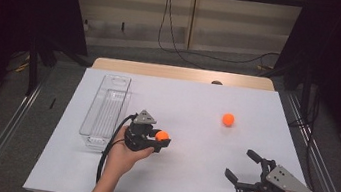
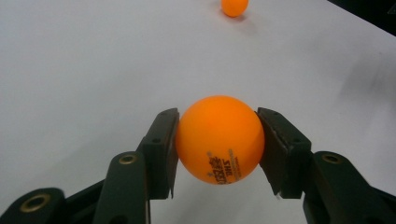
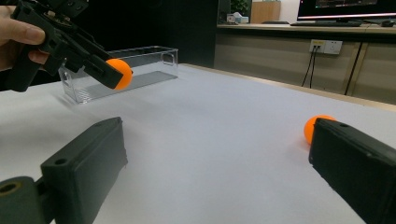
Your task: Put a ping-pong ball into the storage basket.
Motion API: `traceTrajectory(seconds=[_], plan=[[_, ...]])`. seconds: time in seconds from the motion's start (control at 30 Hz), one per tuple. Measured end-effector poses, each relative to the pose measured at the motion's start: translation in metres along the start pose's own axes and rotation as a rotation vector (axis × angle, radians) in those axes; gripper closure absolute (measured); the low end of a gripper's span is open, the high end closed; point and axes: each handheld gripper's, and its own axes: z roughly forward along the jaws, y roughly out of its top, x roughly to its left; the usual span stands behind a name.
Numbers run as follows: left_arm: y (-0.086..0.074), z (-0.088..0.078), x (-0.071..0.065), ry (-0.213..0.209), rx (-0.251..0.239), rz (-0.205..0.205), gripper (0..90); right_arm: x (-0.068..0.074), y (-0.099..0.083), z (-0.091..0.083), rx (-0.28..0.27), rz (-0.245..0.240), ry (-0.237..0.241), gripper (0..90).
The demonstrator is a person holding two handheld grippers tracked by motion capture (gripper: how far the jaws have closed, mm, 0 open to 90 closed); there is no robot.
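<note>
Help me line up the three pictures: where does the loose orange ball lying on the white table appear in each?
High view: loose orange ball right of centre, beyond the right gripper.
Left gripper view: top edge, beyond the held orange ball.
Right gripper view: right side, partly behind the right-hand jaw.
Shared landmark: the white table.

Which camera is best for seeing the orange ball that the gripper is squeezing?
The left gripper view: the held ball is close up, with printed lettering visible and a jaw pressing each side. The high view shows it small; in the right gripper view it is partly hidden by a jaw.
</note>
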Motion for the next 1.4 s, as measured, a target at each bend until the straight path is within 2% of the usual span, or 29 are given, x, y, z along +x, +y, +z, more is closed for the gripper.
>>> traceTrajectory(seconds=[0.53,0.67,0.8,1.4], plan=[[0.0,-0.006,0.006,0.023,-0.008,-0.023,50.9,0.0,0.0,0.0,0.0,-0.001,-0.001,3.5],[0.0,-0.008,0.007,0.033,0.001,-0.011,50.9,0.0,0.0,0.0,0.0,0.0,0.001,3.5],[0.0,-0.008,0.007,0.029,-0.001,-0.02,50.9,0.0,0.0,0.0,-0.001,-0.001,0.001,3.5],[0.0,-0.016,0.014,0.058,-0.01,-0.035,51.0,-0.001,0.0,-0.001,-0.002,0.003,-0.005,3.5]])
